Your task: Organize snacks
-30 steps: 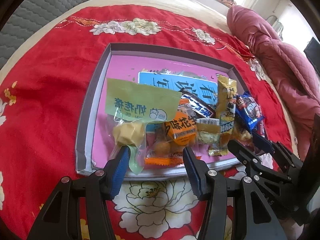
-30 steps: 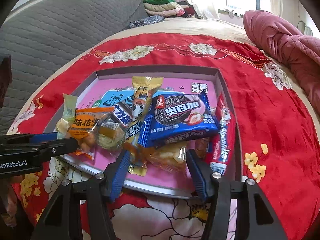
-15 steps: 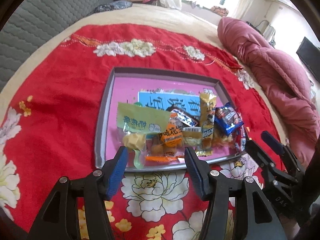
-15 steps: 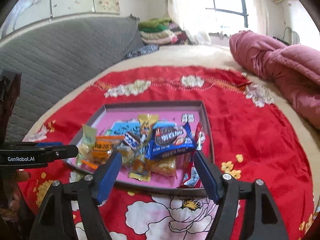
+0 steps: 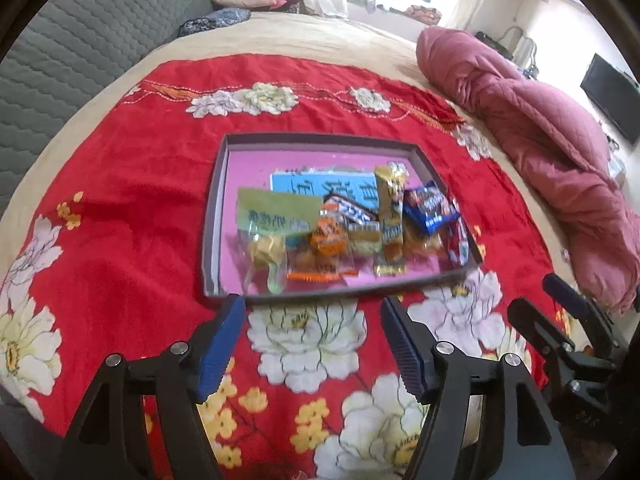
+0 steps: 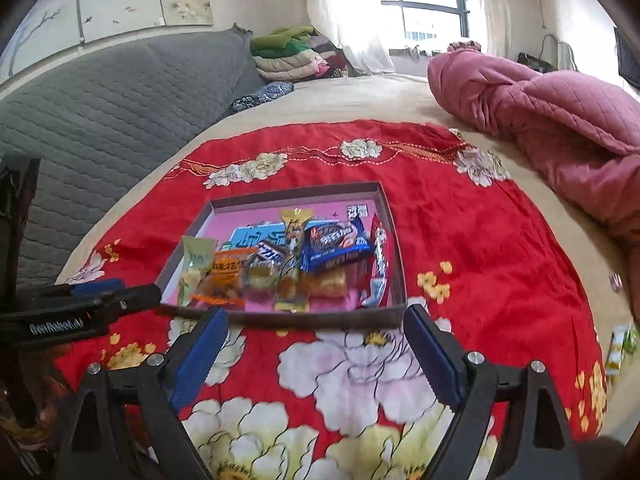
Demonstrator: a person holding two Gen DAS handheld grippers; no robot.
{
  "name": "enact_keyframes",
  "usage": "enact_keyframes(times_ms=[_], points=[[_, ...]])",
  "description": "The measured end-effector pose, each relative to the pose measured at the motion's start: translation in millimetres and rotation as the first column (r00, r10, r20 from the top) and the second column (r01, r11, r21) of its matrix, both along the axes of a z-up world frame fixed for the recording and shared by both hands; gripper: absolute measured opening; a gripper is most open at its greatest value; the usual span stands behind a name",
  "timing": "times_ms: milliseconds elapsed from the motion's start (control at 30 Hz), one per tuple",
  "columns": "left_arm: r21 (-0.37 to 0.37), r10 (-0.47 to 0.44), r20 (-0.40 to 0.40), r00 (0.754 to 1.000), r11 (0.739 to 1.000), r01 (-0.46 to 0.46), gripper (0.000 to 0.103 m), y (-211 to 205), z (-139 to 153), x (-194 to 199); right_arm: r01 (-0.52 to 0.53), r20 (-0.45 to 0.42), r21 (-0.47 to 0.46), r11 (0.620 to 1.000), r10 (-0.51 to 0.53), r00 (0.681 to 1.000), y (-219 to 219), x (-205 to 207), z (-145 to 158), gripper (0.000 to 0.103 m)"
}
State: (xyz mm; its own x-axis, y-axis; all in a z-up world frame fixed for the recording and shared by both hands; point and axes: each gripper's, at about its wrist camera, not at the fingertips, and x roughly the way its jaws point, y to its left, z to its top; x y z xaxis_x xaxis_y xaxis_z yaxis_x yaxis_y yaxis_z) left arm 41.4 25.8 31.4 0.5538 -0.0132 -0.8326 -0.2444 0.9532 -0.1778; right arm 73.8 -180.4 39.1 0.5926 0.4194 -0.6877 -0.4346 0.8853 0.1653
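Pink-lined and grey-walled, the tray (image 5: 210,216) lies flat on a red flowered cloth (image 5: 132,184) spread over a bed, its long axis running left to right across both wrist views. The snacks (image 5: 348,228) crowd its near half in a loose row; a yellow bar (image 5: 390,220) points lengthwise from the near wall toward the far one, and a blue packet (image 6: 336,248) lies tilted beside it. A second ago both grippers sat low at the tray's near wall, tips among the wrappers; both now hang higher and farther back, over the cloth short of the tray. The left gripper (image 5: 312,312) has just been opening and stands wide, nothing between its blue pads (image 5: 222,344). The right gripper (image 6: 316,324) has likewise been opening and gapes wider still, also empty. A grey quilted headboard (image 6: 120,96) and a rolled pink quilt (image 6: 540,112) frame the bed.
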Motion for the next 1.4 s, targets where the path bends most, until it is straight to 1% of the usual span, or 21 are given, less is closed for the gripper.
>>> enact_keyframes(times_ms=[67, 200, 333, 567, 700, 900, 1400], points=[[-0.002, -0.009, -0.012, 1.000, 1.000, 0.009, 0.073, -4, -2, -6, -0.003, -0.007, 0.010, 1.000, 0.003, 1.000, -1, -6, 2, 0.091], [0.015, -0.024, -0.037, 0.999, 1.000, 0.025, 0.074, -13, -6, -18, 0.014, -0.025, 0.015, 1.000, -0.014, 1.000, -3, -17, -1, 0.093], [0.012, -0.018, -0.042, 0.999, 1.000, 0.019, 0.074, -16, -9, -26, 0.018, -0.071, 0.021, 1.000, -0.017, 0.997, -7, -24, -12, 0.095], [0.017, -0.008, -0.076, 0.997, 1.000, 0.009, 0.074, -20, -20, -32, 0.006, -0.062, -0.006, 1.000, -0.006, 0.998, -4, -29, -19, 0.095], [0.029, 0.000, -0.075, 0.997, 1.000, 0.002, 0.074, -21, -21, -32, -0.005, -0.070, -0.024, 1.000, 0.004, 0.998, 1, -30, -24, 0.095], [0.027, -0.001, -0.085, 0.996, 1.000, 0.003, 0.074, -21, -23, -31, -0.010, -0.062, -0.029, 1.000, 0.009, 0.998, 2, -31, -24, 0.095], [0.026, -0.003, -0.101, 0.995, 1.000, 0.006, 0.074, -22, -27, -31, 0.010, -0.079, -0.026, 1.000, -0.012, 0.997, -1, -29, -29, 0.095]])
